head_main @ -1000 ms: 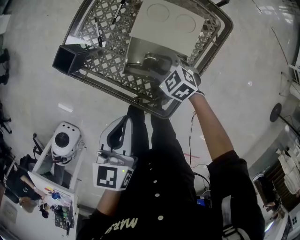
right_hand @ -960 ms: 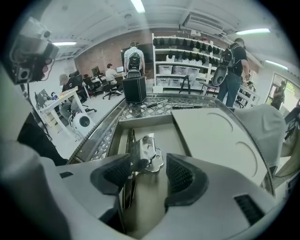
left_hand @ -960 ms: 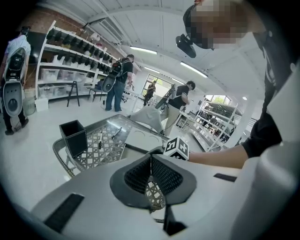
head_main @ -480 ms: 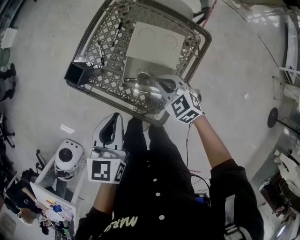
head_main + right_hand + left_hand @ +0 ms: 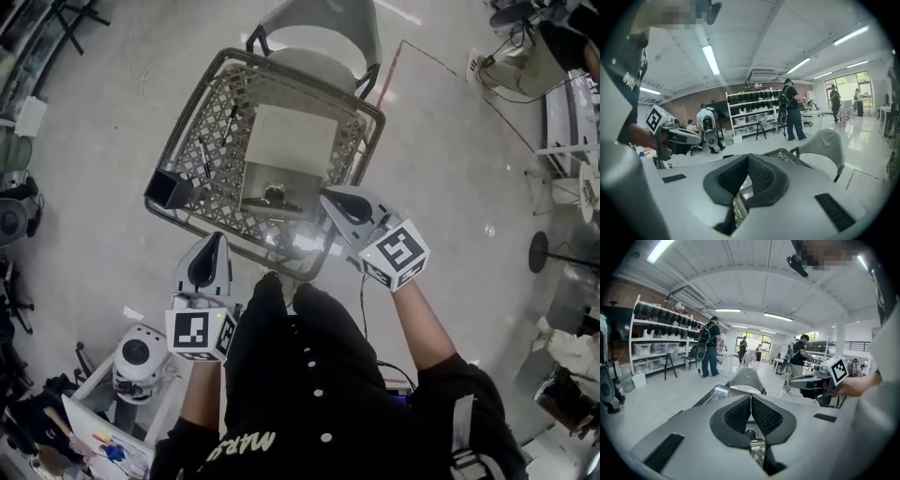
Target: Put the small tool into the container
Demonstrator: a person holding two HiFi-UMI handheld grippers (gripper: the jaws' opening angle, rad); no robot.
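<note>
The small tool [image 5: 274, 195], a dark lump, lies inside the shiny metal container [image 5: 302, 180] at the centre of the head view. A white board [image 5: 292, 141] overlaps the container's upper edge. Both sit in a wire-mesh basket [image 5: 214, 112], along with two thin dark sticks [image 5: 202, 157] (too small to tell what kind) and a black open box [image 5: 169, 190] at its left corner. The right gripper [image 5: 328, 197] hangs at the container's right edge; its jaws have just been closing and now meet on nothing. The left gripper [image 5: 217, 240], below the basket's lower-left rim, has its jaws pressed together, empty. A grey chair [image 5: 323, 23] stands at the frame's top.
</note>
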